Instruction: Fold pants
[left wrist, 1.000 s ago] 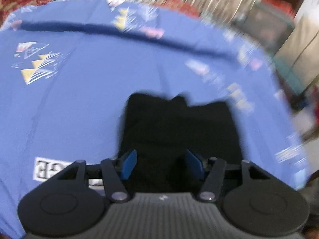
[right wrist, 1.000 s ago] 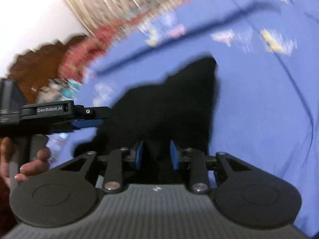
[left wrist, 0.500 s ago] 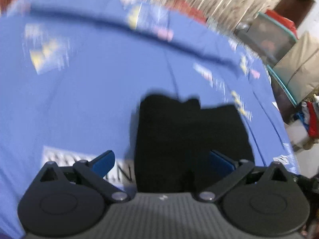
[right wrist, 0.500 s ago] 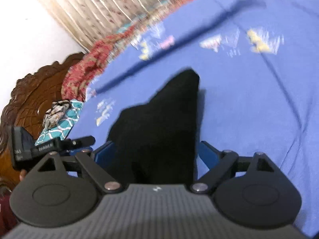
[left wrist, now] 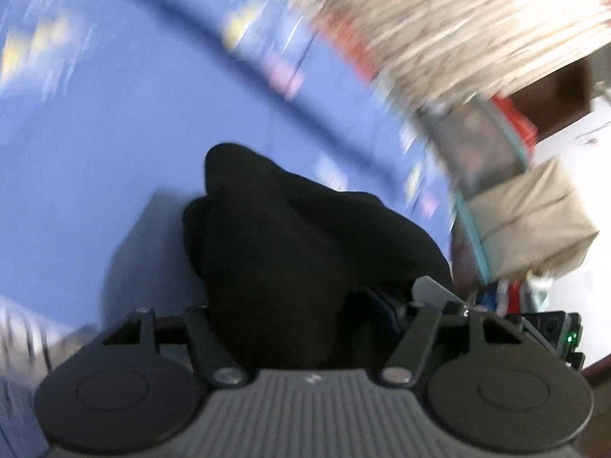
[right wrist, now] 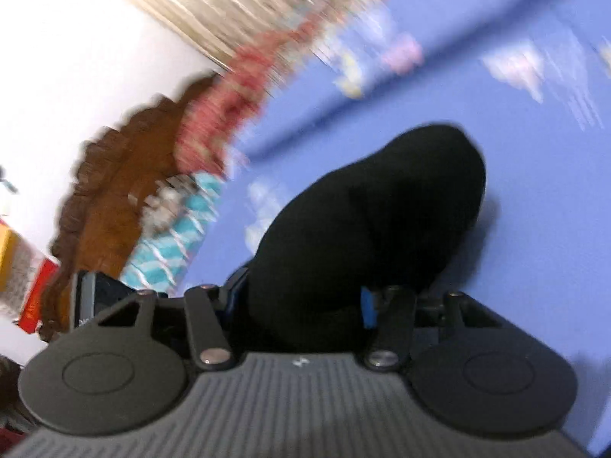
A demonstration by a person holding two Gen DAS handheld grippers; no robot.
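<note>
The black pants (left wrist: 298, 252) are a folded bundle, bunched up and raised off the blue bedsheet (left wrist: 95, 145). My left gripper (left wrist: 305, 316) has closed on the near edge of the bundle; the cloth fills the gap and hides its left pad. In the right wrist view the pants (right wrist: 366, 221) hang as a rounded lump over the sheet (right wrist: 534, 191). My right gripper (right wrist: 301, 305) is closed on their near edge, with a blue pad (right wrist: 367, 305) showing at the cloth's right side.
A carved wooden headboard (right wrist: 126, 175), a red patterned cloth (right wrist: 225, 107) and a teal patterned item (right wrist: 172, 244) lie past the bed's left side. Storage boxes (left wrist: 527, 213) and a curtain (left wrist: 458, 19) stand beyond the bed's right edge. Both views are motion-blurred.
Both grippers were wide open around the flat folded pants half a second ago. Now both have closed on the bundle and lifted it, and it has bunched up.
</note>
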